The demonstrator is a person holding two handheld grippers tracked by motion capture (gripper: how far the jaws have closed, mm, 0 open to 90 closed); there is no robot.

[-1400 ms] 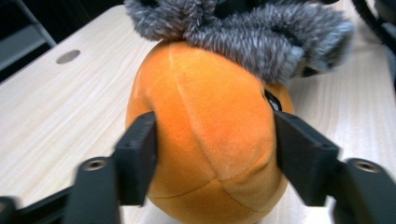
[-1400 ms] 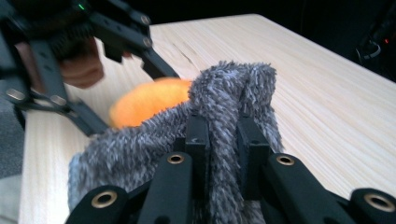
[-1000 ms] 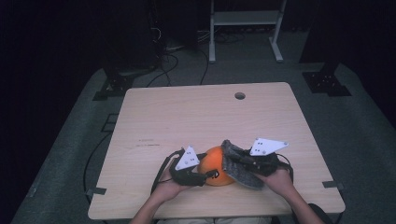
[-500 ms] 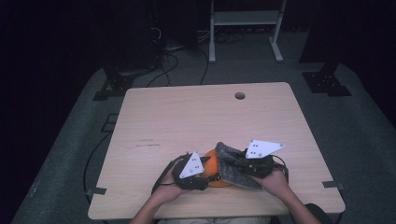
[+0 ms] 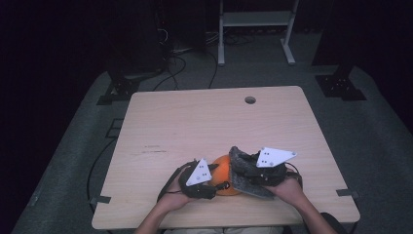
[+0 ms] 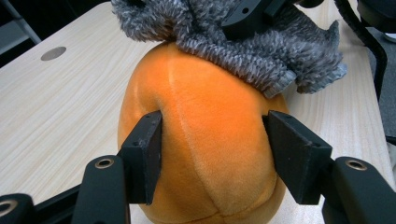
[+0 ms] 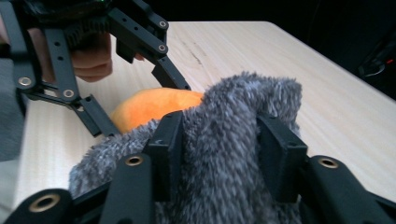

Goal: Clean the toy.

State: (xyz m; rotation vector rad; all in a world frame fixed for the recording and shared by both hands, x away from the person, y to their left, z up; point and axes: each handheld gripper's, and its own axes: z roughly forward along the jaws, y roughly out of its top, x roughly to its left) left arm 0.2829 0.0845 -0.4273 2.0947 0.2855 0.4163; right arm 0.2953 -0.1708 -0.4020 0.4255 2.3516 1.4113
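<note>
L gripper [image 6: 212, 140] was clamped on the orange plush ball [image 6: 205, 154], which sat near the front edge of the desk [image 5: 195, 122]; the ball's base was cut off in the left gripper view. R gripper [image 7: 219, 154] had just been opening, its jaws w/ grey fuzzy cloth [image 7: 224, 140] bunched between them, probably still touching. The cloth draped over the ball's top, hiding it.

One orange plush ball [image 5: 225, 171]. One grey fuzzy cloth [image 5: 244, 171]. Two grippers: left gripper [image 5: 214, 184], right gripper [image 5: 243, 168]. Two white three-cornered plates [image 5: 275, 156], one atop each gripper. One wooden table [image 5: 195, 122], with one round hole [image 5: 250, 100] near its far edge.
</note>
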